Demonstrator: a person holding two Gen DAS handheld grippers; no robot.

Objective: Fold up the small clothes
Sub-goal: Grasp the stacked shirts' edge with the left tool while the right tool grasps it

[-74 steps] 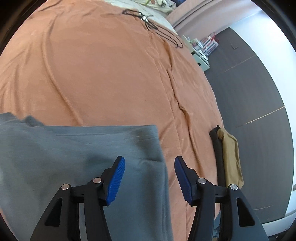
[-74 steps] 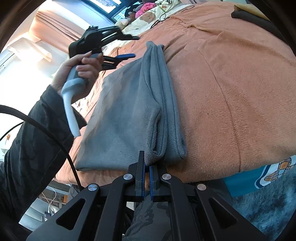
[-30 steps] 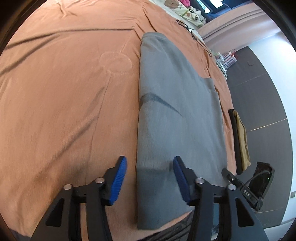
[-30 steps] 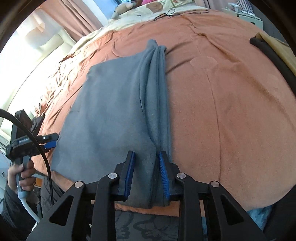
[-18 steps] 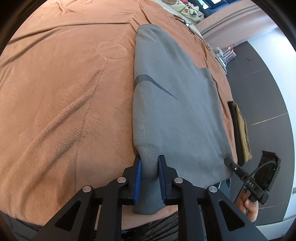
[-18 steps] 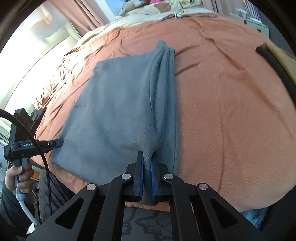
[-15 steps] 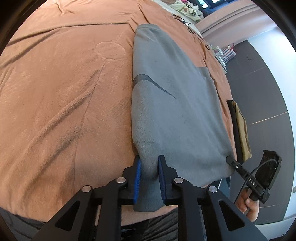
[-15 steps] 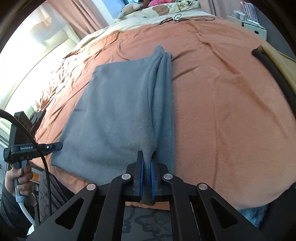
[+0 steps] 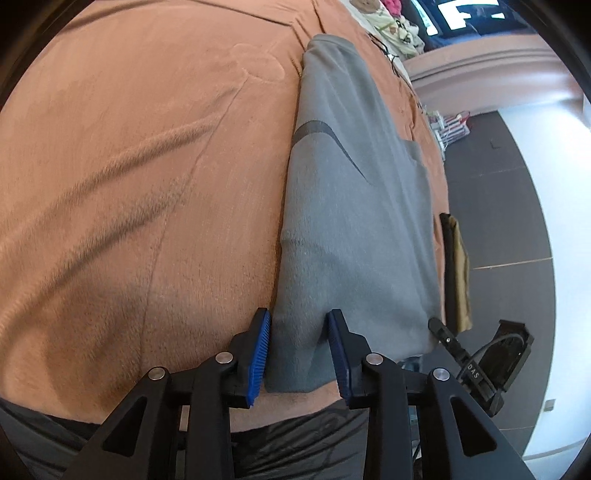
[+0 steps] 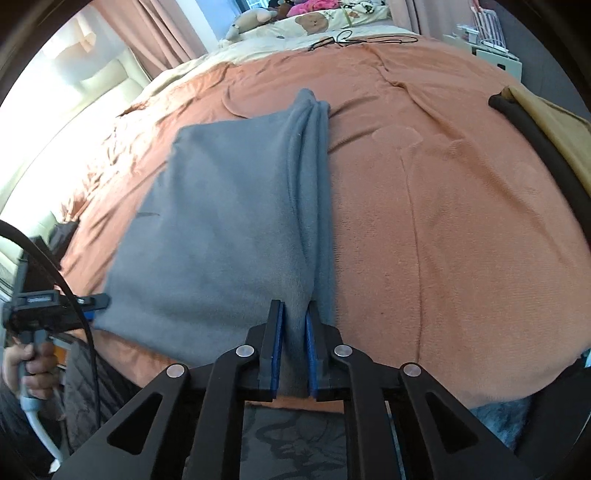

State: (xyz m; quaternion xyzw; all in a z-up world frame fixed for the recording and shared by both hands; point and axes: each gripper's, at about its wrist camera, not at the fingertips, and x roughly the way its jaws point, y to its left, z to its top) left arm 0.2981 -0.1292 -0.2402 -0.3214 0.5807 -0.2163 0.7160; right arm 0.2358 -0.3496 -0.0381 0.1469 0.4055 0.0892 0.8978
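A folded grey garment (image 9: 351,221) lies flat on the orange blanket (image 9: 129,184), its near edge at the bed's front. It also shows in the right wrist view (image 10: 236,229), with stacked folds along its right side. My left gripper (image 9: 299,354) is open, its blue pads astride the garment's near left corner. My right gripper (image 10: 294,347) is open by a narrow gap, with the near right corner's folded edge still between its pads. The other gripper shows at each view's edge: the right one (image 9: 476,365), the left one (image 10: 55,306).
A folded tan and black garment (image 9: 456,273) lies at the bed's right edge, also in the right wrist view (image 10: 543,122). A black cord (image 10: 362,38) lies at the far end near a cartoon-print quilt (image 10: 321,22). Dark floor runs beside the bed.
Both grippers were shut on the garment's near corners half a second ago. Now the left has opened wide and the right has opened slightly. The garment rests flat.
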